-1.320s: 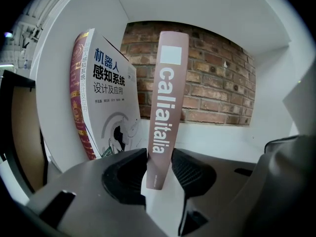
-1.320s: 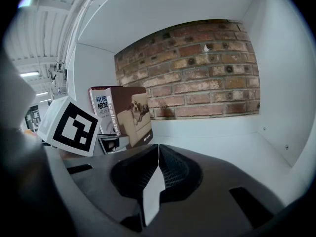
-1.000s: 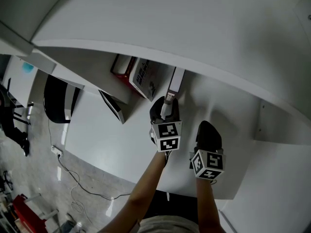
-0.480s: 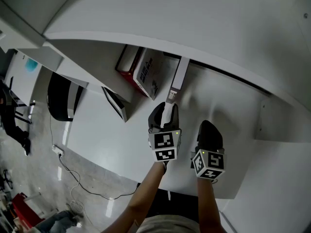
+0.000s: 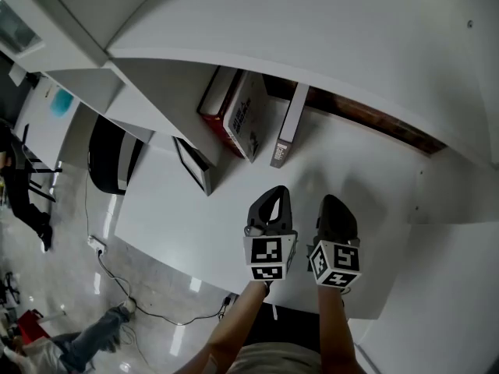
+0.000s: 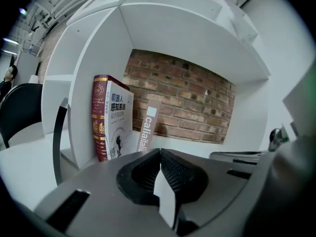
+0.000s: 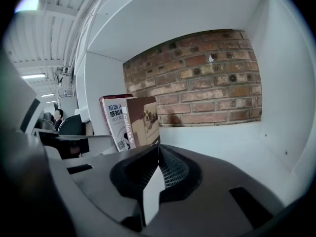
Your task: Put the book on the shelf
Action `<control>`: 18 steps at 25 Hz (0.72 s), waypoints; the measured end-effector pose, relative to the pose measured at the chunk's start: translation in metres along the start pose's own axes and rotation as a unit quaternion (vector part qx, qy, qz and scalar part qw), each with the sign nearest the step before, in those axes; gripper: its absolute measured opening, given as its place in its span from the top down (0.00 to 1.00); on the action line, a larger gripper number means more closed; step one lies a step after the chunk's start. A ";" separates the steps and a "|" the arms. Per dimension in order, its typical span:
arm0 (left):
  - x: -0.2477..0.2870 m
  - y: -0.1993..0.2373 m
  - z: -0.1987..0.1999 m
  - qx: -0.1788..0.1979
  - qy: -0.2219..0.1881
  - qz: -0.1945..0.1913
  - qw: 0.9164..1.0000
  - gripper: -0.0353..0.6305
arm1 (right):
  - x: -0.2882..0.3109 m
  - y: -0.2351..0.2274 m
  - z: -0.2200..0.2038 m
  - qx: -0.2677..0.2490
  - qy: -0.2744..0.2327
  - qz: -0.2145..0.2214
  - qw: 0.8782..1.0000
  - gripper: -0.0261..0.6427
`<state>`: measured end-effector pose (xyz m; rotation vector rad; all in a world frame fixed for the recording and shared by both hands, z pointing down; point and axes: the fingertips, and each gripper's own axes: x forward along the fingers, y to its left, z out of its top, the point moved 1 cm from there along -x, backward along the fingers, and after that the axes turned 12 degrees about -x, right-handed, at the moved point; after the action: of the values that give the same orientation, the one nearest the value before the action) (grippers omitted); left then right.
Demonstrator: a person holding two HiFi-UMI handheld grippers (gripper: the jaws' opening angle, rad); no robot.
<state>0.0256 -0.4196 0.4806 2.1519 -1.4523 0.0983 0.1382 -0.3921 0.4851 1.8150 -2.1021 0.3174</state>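
Note:
A thin book with a grey-brown spine (image 5: 286,128) stands in the white shelf (image 5: 366,166), leaning left against a red-and-white book (image 5: 240,115). In the left gripper view the thin book (image 6: 147,128) stands apart from the jaws, ahead of a brick back wall. My left gripper (image 5: 271,199) hangs in front of the shelf, below the thin book. Its jaws have just been closing and now meet with nothing between them (image 6: 159,152). My right gripper (image 5: 336,207) hovers beside it on the right, shut and empty (image 7: 158,148).
A dark flat panel (image 5: 193,167) leans at the shelf's left side wall. A black chair (image 5: 105,153) stands further left. The shelf's right wall (image 5: 440,205) closes the compartment. A cable (image 5: 148,296) and a person's legs (image 5: 78,347) are on the floor below.
My left gripper let go of the thin book's lower end, drew back from the shelf and shut. The book stays leaning on the shelf. The right gripper barely moved.

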 end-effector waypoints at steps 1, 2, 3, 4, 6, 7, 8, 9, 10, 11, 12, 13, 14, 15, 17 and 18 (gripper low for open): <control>-0.004 -0.003 0.000 0.003 0.001 -0.002 1.000 0.92 | -0.002 0.001 0.001 -0.001 -0.001 0.002 1.000 0.94; -0.007 -0.006 0.000 0.006 0.002 -0.003 1.000 0.92 | -0.004 0.003 0.003 -0.002 -0.003 0.004 1.000 0.94; -0.010 -0.008 0.000 0.008 0.003 -0.005 1.000 0.92 | -0.005 0.004 0.004 -0.003 -0.005 0.005 1.000 0.94; -0.013 -0.010 0.001 0.010 0.003 -0.005 1.000 0.92 | -0.007 0.006 0.006 -0.004 -0.007 0.007 1.000 0.94; -0.019 -0.014 0.002 0.012 0.003 -0.006 1.000 0.92 | -0.011 0.009 0.008 -0.005 -0.010 0.011 1.000 0.94; -0.022 -0.016 0.003 0.014 0.002 -0.007 1.000 0.92 | -0.013 0.010 0.009 -0.006 -0.012 0.013 1.000 0.94; -0.025 -0.017 0.004 0.017 0.001 -0.008 1.000 0.92 | -0.015 0.012 0.010 -0.007 -0.014 0.014 1.000 0.94; -0.028 -0.019 0.005 0.021 -0.001 -0.009 1.000 0.92 | -0.017 0.013 0.010 -0.008 -0.016 0.016 1.000 0.94; -0.030 -0.020 0.007 0.025 -0.003 -0.009 1.000 0.92 | -0.019 0.014 0.012 -0.009 -0.018 0.017 1.000 0.94; -0.032 -0.022 0.008 0.029 -0.004 -0.009 1.000 0.92 | -0.020 0.015 0.013 -0.010 -0.020 0.019 1.000 0.94; -0.035 -0.022 0.010 0.031 -0.005 -0.008 0.999 0.92 | -0.022 0.017 0.014 -0.011 -0.022 0.020 1.000 0.94; -0.037 -0.023 0.010 0.032 -0.006 -0.008 0.999 0.92 | -0.024 0.018 0.015 -0.011 -0.023 0.022 0.999 0.94; -0.039 -0.024 0.011 0.032 -0.007 -0.007 0.999 0.92 | -0.026 0.019 0.017 -0.012 -0.025 0.023 0.999 0.94; -0.040 -0.024 0.011 0.032 -0.007 -0.006 0.999 0.92 | -0.027 0.020 0.018 -0.013 -0.027 0.024 0.999 0.94; -0.044 -0.025 0.013 0.033 -0.008 -0.004 0.999 0.92 | -0.030 0.022 0.021 -0.014 -0.031 0.027 0.999 0.94; -0.045 -0.026 0.013 0.035 -0.009 -0.004 0.999 0.92 | -0.032 0.023 0.023 -0.016 -0.033 0.029 0.999 0.94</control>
<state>0.0262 -0.3809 0.4438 2.2190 -1.4707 0.1292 0.1164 -0.3684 0.4532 1.7723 -2.1953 0.2409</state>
